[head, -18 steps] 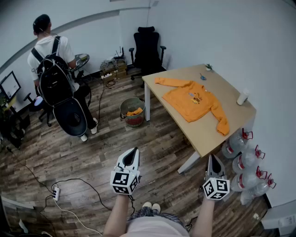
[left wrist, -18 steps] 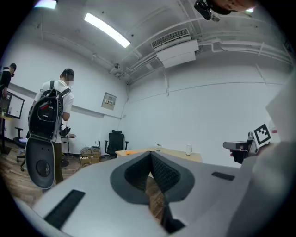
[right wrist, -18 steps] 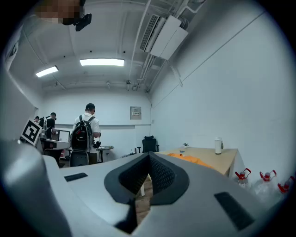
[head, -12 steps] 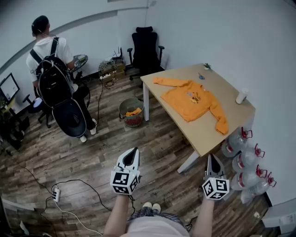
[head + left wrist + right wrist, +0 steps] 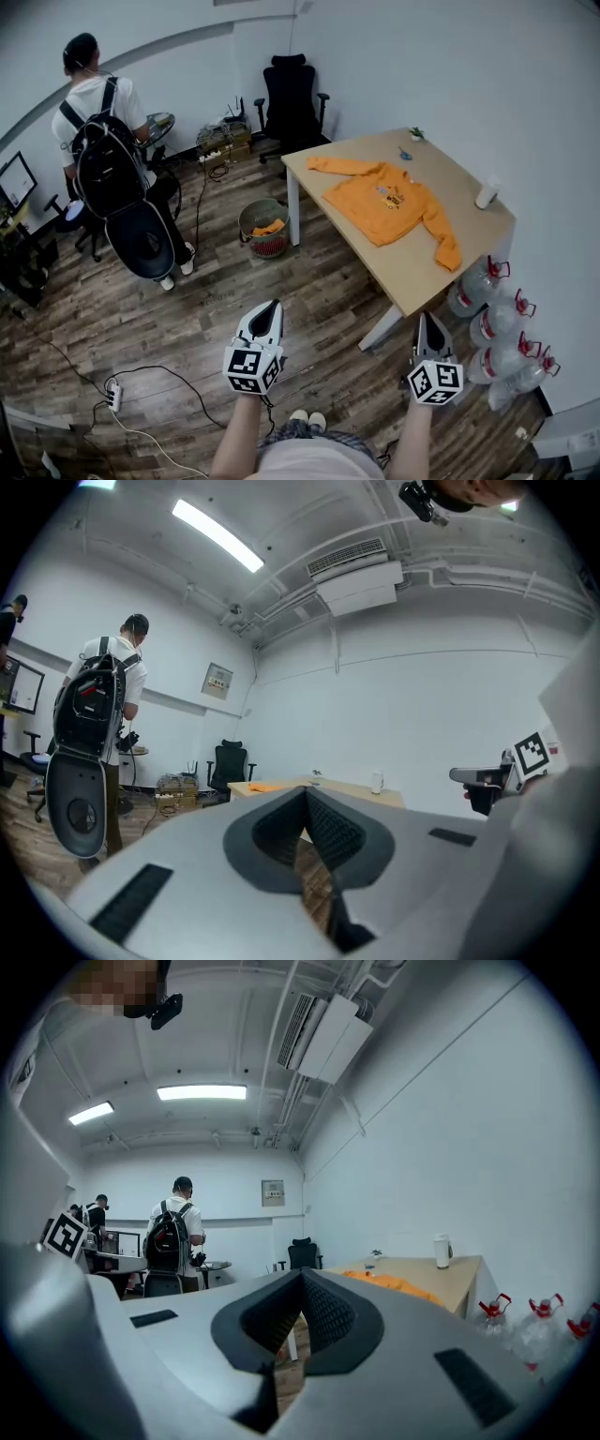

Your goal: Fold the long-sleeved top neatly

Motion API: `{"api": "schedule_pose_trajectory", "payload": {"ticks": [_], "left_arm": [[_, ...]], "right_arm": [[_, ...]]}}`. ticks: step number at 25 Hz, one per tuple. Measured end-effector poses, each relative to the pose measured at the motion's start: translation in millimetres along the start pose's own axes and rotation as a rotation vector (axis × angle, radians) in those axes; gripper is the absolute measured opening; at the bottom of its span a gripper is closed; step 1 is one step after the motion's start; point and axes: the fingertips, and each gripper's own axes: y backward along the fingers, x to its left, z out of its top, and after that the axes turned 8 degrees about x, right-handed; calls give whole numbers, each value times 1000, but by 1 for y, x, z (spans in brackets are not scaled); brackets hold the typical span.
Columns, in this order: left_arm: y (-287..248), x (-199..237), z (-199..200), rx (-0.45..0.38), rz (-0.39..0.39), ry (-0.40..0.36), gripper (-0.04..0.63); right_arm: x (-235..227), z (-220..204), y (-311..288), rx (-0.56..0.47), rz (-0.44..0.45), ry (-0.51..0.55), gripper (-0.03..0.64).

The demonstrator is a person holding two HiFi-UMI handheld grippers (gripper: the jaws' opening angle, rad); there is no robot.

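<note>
Head view: left tool (image 5: pixel 274 307) and right tool (image 5: pixel 427 321) held level, jaws closed, empty.

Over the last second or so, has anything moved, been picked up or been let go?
Nothing was taken hold of or let go. Only the view drifted a little: the table and the orange top sit slightly further left in the picture. The left hand-held gripper and the right hand-held gripper stay shut and empty, well clear of the top, which still lies spread flat on the table.
</note>
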Motion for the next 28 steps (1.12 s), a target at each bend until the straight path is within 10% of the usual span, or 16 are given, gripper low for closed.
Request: {"api": "schedule_pose_trajectory", "payload": {"ticks": [11,14,23,28], "left_arm": [[-9,1,-5,14,-26,42,3],[-13,0,-2,9,-42,33,12],[-24,-2,2,-20,-133,29,364],[-33,8,2,-20,-146,36,414]], "right_arm": [[1,-1,-4,-4,38,-37,11],[3,3,-7,-11,63,-50,117],[10,5,-14,-16,96,-59,363],[16,1,-22,-10,91,-67,432]]}}
